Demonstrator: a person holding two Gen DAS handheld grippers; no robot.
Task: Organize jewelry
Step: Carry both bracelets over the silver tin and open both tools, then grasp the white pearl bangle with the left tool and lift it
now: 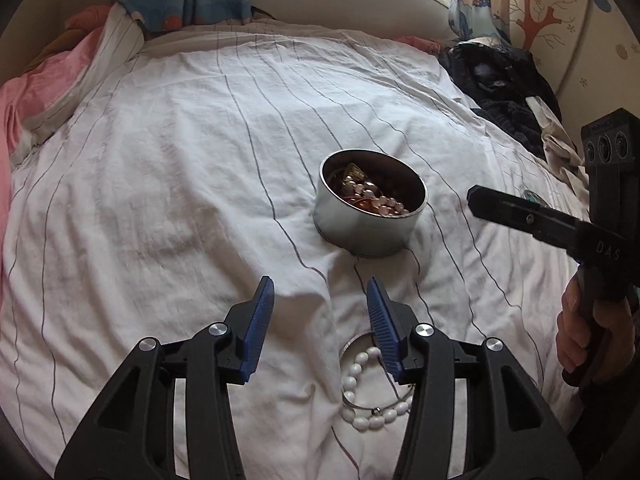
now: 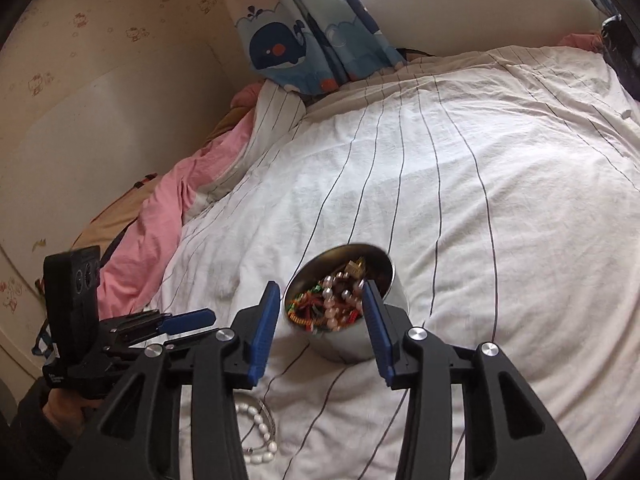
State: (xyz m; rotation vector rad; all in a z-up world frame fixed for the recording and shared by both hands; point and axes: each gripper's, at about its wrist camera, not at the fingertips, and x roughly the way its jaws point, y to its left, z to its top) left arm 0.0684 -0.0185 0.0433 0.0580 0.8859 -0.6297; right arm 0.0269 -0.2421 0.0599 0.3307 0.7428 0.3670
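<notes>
While tilted downward, both tongs [image 1: 320, 292] [image 2: 322, 296] gape empty.

Soft window daylight, fisheye-warped edges

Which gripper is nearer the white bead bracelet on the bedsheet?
Left. The left gripper hangs open right over the white bead bracelet, one finger overlapping it. The right gripper, also open and empty, is off to the side, nearer the metal tin.
</notes>
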